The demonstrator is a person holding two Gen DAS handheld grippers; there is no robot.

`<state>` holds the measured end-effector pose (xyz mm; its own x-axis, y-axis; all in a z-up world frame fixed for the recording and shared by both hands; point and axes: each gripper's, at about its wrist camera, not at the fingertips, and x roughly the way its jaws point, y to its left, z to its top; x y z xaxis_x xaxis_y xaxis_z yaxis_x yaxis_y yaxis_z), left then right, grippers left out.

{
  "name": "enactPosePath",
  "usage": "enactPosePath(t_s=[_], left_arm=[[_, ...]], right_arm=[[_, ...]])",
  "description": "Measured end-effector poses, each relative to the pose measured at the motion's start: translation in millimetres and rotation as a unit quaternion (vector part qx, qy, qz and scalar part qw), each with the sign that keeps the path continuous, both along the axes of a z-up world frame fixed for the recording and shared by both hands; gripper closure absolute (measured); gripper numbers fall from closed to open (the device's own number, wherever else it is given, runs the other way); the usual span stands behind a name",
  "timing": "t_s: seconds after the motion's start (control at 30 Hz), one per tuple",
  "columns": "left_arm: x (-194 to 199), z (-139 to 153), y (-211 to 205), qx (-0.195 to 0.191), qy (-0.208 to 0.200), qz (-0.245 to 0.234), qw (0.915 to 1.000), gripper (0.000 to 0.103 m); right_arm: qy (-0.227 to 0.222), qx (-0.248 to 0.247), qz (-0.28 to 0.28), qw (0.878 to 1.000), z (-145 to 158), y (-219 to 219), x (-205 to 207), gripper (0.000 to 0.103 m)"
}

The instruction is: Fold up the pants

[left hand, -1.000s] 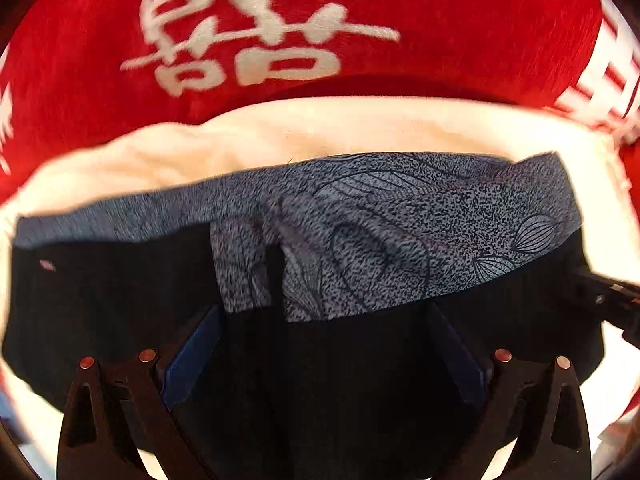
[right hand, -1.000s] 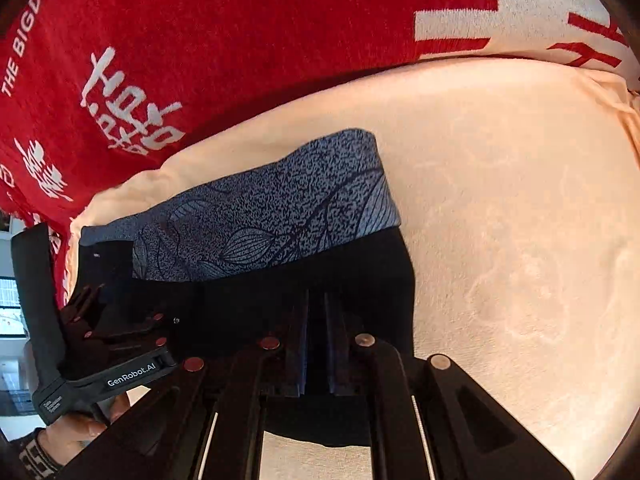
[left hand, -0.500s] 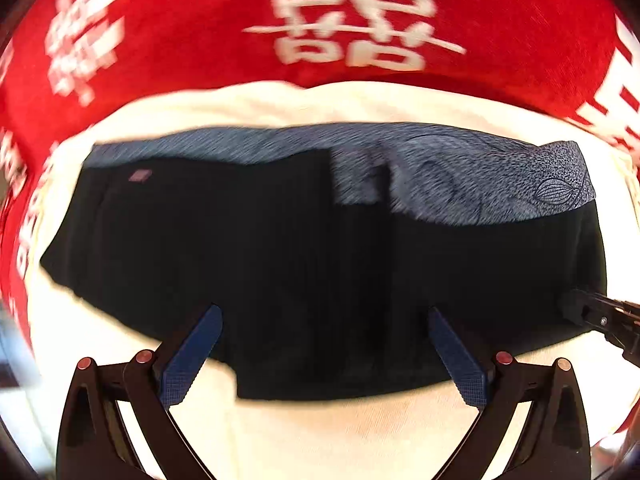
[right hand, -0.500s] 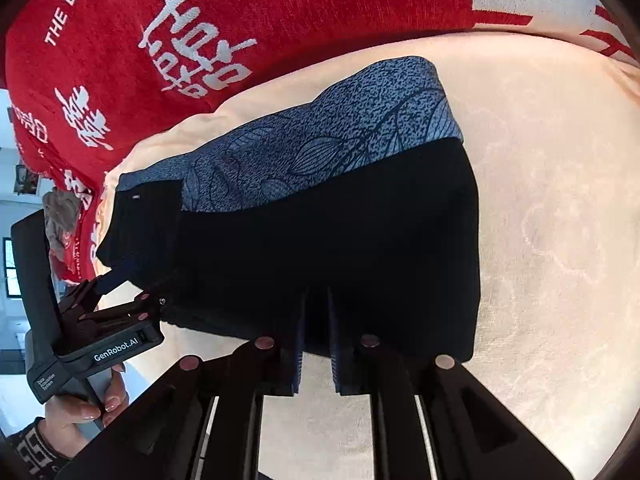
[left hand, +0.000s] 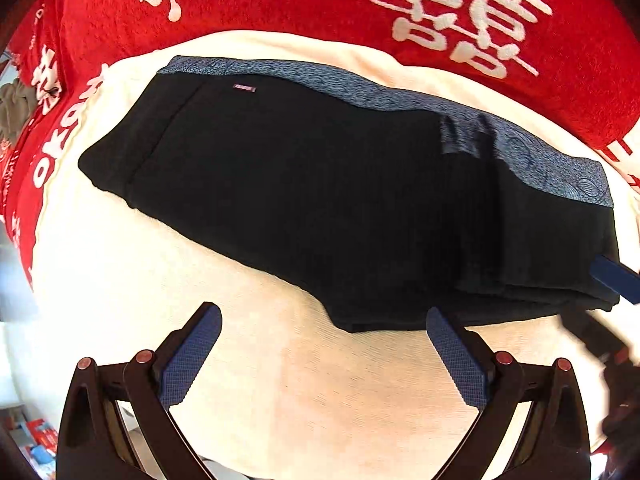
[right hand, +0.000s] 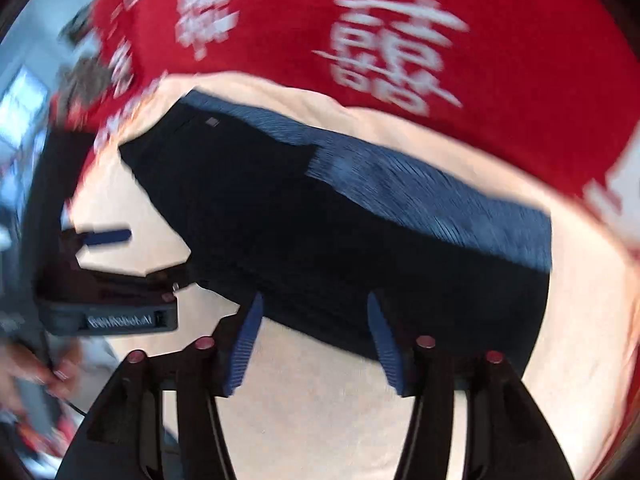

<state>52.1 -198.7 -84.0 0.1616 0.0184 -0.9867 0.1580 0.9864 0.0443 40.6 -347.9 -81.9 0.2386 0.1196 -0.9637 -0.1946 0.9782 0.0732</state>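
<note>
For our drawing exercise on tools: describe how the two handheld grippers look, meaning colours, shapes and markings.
Each gripper is black, with two angled fingers carrying blue cross-hatched pads and small round reddish studs at the joints. That goes for the left gripper and the right gripper. The right view shows the left one's body with a white "GenRobot.AI" label.

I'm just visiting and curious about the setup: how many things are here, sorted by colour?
Black: 1, the folded pants.
Red: 1, the blanket with white characters.
Cream: 1, the cloth under the pants.
Blue-padded: 2, the left gripper and the right gripper, both open and empty.
Total: 5.
</note>
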Motion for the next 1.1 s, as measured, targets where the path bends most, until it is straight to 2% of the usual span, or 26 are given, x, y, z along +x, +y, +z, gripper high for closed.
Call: enactPosePath(t_s=[0.03, 0.1, 0.17, 0.23, 0.3, 0.33, 0.43, 0.53, 0.63, 0.7, 0.77, 0.87, 1.0, 1.1], left_arm=[[4, -2, 5, -0.002, 0.000, -0.004, 1.0000, 0.000], [12, -4, 16, 0.001, 0.004, -0.014, 0.9999, 0.000], [20, -4, 27, -0.003, 0.005, -0.017, 0.9998, 0.000], [27, -5, 39, -0.011, 0.008, -0.017, 0.9998, 0.000], [32, -5, 47, -0.015, 0.010, -0.015, 0.9997, 0.000], [34, -5, 52, -0.017, 0.010, -0.013, 0.9997, 0.000], [41, -6, 65, -0.028, 0.008, -0.007, 0.9995, 0.000], [46, -12, 74, -0.019, 0.007, -0.011, 0.9997, 0.000], [50, -14, 87, -0.024, 0.012, 0.006, 0.9996, 0.000], [51, -15, 93, -0.024, 0.013, 0.017, 0.9995, 0.000], [52, -17, 98, -0.025, 0.014, 0.027, 0.9992, 0.000], [53, -18, 102, -0.027, 0.016, 0.034, 0.9989, 0.000], [54, -18, 102, -0.031, 0.015, 0.036, 0.9988, 0.000], [55, -18, 104, -0.033, 0.015, 0.037, 0.9987, 0.000]], right_arm=[[-0.009, -0.033, 0.032, 0.999, -6, 15, -1, 0.042], [-0.020, -0.079, 0.061, 0.995, -19, 33, 1, 0.042], [-0.012, -0.078, 0.050, 0.996, -29, 36, 9, 0.042], [0.032, -0.045, 0.023, 0.998, -44, 31, 20, 0.073], [0.049, -0.009, -0.017, 0.999, -42, 22, 27, 0.088], [0.056, 0.006, -0.032, 0.998, -38, 18, 30, 0.090], [0.074, 0.021, -0.052, 0.996, -34, 14, 32, 0.090], [0.095, -0.012, -0.038, 0.995, -48, 33, 34, 0.089], [0.094, -0.042, -0.014, 0.995, -48, 47, 37, 0.082], [0.099, -0.032, -0.015, 0.994, -43, 47, 36, 0.072], [0.106, -0.019, -0.016, 0.994, -37, 45, 35, 0.071], [0.105, -0.008, -0.018, 0.994, -27, 45, 34, 0.070], [0.092, -0.008, -0.022, 0.996, -16, 49, 36, 0.062], [0.078, -0.018, -0.033, 0.996, -12, 50, 39, 0.062]])
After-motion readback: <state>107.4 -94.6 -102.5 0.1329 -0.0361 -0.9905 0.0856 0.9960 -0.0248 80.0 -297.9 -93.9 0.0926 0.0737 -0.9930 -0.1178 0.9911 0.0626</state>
